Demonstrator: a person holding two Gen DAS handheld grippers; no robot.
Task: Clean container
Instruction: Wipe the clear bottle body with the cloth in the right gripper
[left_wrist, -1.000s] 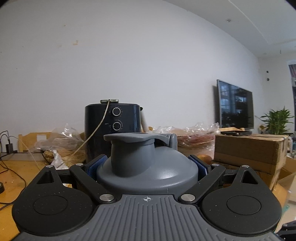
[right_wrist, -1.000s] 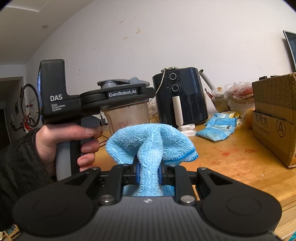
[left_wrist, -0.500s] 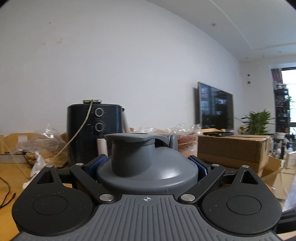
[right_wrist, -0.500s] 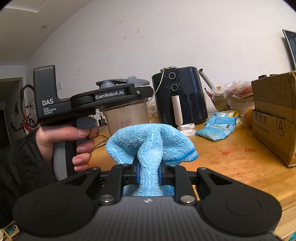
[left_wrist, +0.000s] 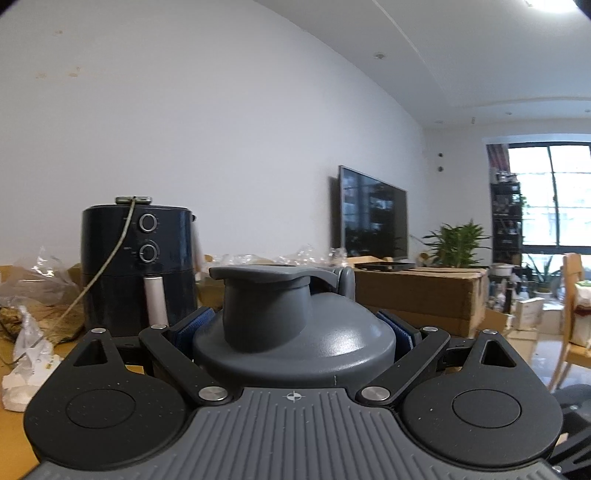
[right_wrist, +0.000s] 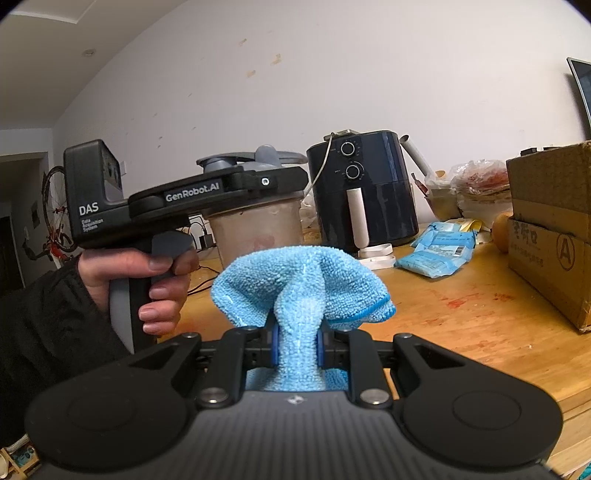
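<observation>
On the left of the right wrist view, the person's hand (right_wrist: 147, 284) holds the left gripper (left_wrist: 293, 328) level, its jaws spread wide and clamped on the grey lid (left_wrist: 291, 332) of the container (right_wrist: 258, 229), likely to keep the cloudy tub steady and raised off the bench (right_wrist: 461, 314) for wiping. In the middle, the right gripper (right_wrist: 295, 347) is nearly closed, pinching a blue cloth (right_wrist: 299, 288) whose bunched end points at the tub's wall, just short of it. To the right stand an air fryer (right_wrist: 364, 192) and a cardboard box (right_wrist: 554, 229), apart from the work.
</observation>
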